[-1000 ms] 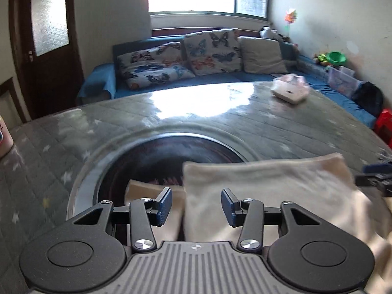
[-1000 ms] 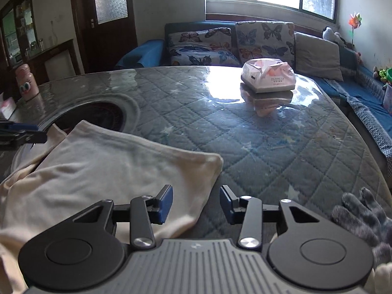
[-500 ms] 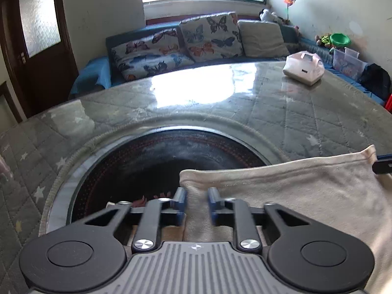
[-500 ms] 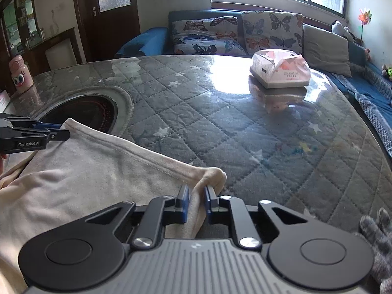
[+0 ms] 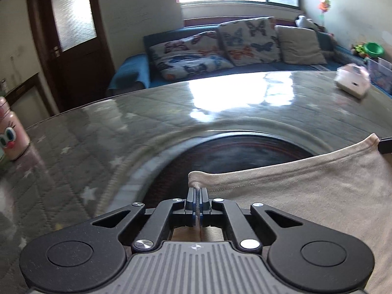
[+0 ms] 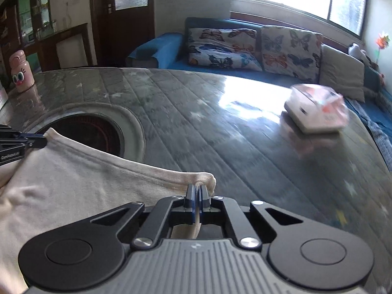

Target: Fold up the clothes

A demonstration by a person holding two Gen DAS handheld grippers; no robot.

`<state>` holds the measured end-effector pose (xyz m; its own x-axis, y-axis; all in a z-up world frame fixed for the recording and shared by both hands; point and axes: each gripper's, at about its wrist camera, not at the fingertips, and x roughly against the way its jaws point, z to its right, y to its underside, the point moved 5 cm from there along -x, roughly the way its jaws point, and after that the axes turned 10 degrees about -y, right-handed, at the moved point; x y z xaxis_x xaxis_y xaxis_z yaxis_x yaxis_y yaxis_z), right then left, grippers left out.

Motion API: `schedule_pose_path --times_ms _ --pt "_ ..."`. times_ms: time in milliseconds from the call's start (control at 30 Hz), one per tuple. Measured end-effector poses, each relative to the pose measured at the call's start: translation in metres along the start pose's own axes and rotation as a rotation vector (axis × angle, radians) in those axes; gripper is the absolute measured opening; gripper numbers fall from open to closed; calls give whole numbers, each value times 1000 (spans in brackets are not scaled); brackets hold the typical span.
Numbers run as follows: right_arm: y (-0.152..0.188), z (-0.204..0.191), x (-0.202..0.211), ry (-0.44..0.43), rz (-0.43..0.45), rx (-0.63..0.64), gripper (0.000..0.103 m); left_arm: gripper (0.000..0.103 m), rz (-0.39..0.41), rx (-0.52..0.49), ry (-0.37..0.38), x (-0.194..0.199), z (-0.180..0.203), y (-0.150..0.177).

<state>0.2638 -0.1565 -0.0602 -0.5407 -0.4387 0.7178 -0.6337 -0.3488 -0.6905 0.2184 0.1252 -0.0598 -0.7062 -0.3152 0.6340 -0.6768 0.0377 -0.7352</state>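
Note:
A cream garment (image 5: 306,196) hangs stretched between my two grippers above the quilted table (image 5: 122,127). My left gripper (image 5: 196,192) is shut on the garment's left hemmed corner. My right gripper (image 6: 196,191) is shut on the right hemmed corner; the cloth (image 6: 73,183) spreads to its left. The right gripper's tip shows at the right edge of the left wrist view (image 5: 385,144). The left gripper shows at the left edge of the right wrist view (image 6: 17,144). The garment's lower part is hidden under the grippers.
A round dark recess (image 5: 232,154) with a pale rim sits in the table below the cloth. A white and pink tissue box (image 6: 318,112) stands at the table's far right. A pink bottle (image 6: 20,74) stands at the far left. A blue sofa (image 5: 220,56) lies behind the table.
Both grippers went from open to shut on the garment's top corners, then lifted the hem off the table and pulled it taut.

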Motion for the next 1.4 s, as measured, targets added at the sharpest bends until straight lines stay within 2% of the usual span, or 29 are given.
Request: schedule_pose_path --times_ms 167,200,300,400,567,700,833,967,1033,1100,1200,1233,1267,1300,1400 --pt "-13 -6 -24 -1 -8 32 3 4 -11 -5 -26 -10 -7 -7" --pt "-14 -7 -24 -5 -8 32 4 7 -11 -12 -29 -10 -6 -8" --pt "-13 -11 -9 -14 2 51 7 10 -9 -10 -29 -5 -4 -8" --pt "-8 -19 16 -23 21 88 8 12 6 -14 13 8 4 -11" --pt "19 -62 66 -145 7 183 9 12 36 -37 109 34 27 -15" --pt "50 -100 96 -268 -36 250 19 12 28 -81 200 49 57 -7" --pt "79 -136 115 -365 -81 327 22 12 20 -121 231 55 75 5" --pt "97 -162 123 -433 -104 386 36 13 -2 -120 249 55 80 15" --pt "108 -176 122 -450 -112 437 36 15 -5 -123 252 54 82 17" --pt "113 -186 117 -429 -108 486 36 16 -6 -124 253 54 83 19" --pt "117 -195 106 -386 -86 509 30 16 -6 -126 256 53 83 21" --pt "118 -196 105 -380 -86 510 25 16 -7 -126 257 52 84 22" --pt "119 -196 105 -378 -89 509 12 17 -7 -126 257 52 84 22" --pt "120 -196 105 -375 -92 508 7 17 -6 -125 258 52 84 22" --pt "123 -194 111 -371 -100 524 2 19 0 -125 257 51 83 23"
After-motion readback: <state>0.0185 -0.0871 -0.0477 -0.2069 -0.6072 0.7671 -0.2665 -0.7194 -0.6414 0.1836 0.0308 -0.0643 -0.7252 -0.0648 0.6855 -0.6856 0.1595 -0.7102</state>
